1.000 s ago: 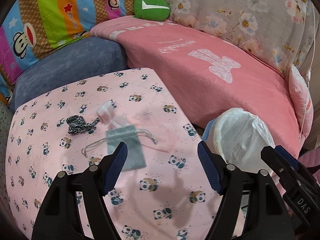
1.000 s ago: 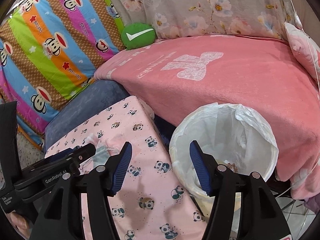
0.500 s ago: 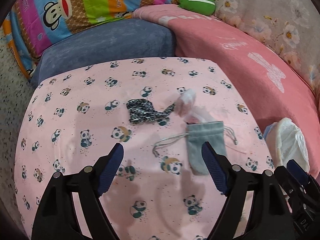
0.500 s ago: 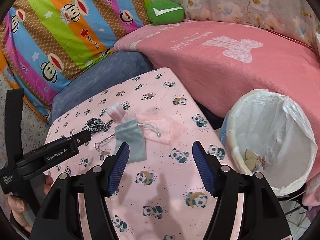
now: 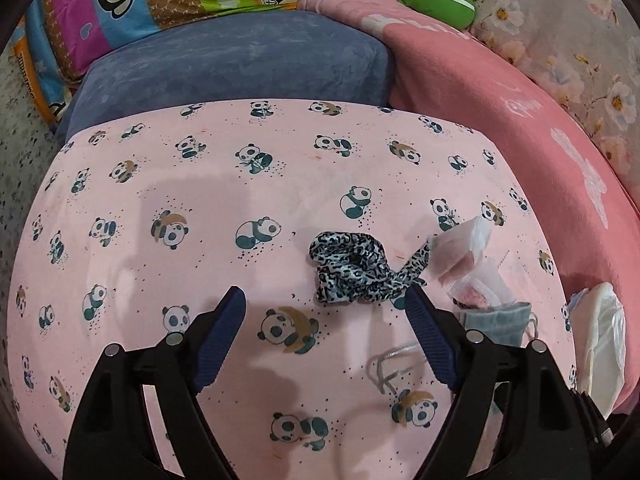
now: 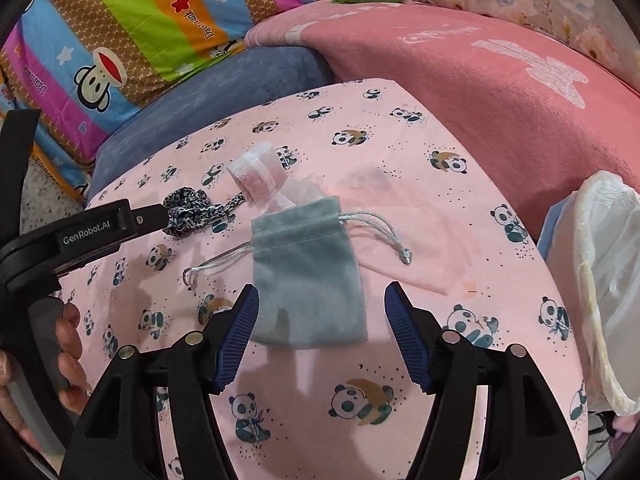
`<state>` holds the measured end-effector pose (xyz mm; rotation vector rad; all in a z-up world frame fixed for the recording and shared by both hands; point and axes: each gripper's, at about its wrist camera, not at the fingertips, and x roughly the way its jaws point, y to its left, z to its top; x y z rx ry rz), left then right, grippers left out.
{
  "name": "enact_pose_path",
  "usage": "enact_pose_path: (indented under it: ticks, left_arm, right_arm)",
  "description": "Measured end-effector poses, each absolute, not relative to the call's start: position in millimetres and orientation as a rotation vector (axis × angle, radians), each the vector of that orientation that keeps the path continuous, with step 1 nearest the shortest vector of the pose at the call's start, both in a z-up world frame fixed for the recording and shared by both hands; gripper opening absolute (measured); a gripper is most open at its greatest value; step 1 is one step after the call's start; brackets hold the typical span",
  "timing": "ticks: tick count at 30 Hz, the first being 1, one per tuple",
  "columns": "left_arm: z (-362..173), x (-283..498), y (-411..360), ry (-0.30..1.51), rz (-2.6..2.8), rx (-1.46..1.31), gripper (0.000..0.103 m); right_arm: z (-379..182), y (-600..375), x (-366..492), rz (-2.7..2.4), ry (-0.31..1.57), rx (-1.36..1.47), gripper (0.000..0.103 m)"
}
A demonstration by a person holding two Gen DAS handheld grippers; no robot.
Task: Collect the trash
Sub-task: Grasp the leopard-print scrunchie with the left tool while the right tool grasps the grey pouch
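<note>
Over the panda-print cover, both grippers have dropped in on the litter.

Left gripper, jaws newly widened and empty, nears the leopard scrunchie; right gripper, also spread, now straddles the grey pouch without pinching it. The lined bin waits at right.

The right tongs cover the grey pouch's near corner.

Both wrist views look steeply down, close, sharing the panda cloth.
</note>
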<state>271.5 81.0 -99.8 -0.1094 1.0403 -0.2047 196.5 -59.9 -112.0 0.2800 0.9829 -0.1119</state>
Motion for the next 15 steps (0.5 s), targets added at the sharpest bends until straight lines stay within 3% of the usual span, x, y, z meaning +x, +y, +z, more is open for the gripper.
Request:
enact_pose_path:
  ticks: [5, 8, 10, 15]
  left_arm:
    - [-110.5, 282.5, 72.2, 1.048, -0.224, -0.108, 0.076]
    - [-118.0, 283.9, 67.2, 1.067, -0.245, -0.093, 0.059]
    - [-122.3, 284.2, 65.6, 1.081, -0.254, -0.089, 0.045]
    - [-121.2, 274.7, 63.6, 1.07, -0.265, -0.064, 0.029]
  right_arm:
    - [-127.3, -57.0, 203.0, -0.122, 1.001, 0.273, 0.063]
    - [-128.7, -53.5, 202.0, -0.128, 0.999, 0.234, 0.059]
    - [-129.0, -49.7, 201.8, -0.133, 1.001, 0.208, 0.047]
    - [-130.5, -47.4, 197.1, -0.128, 1.001, 0.188, 0.027]
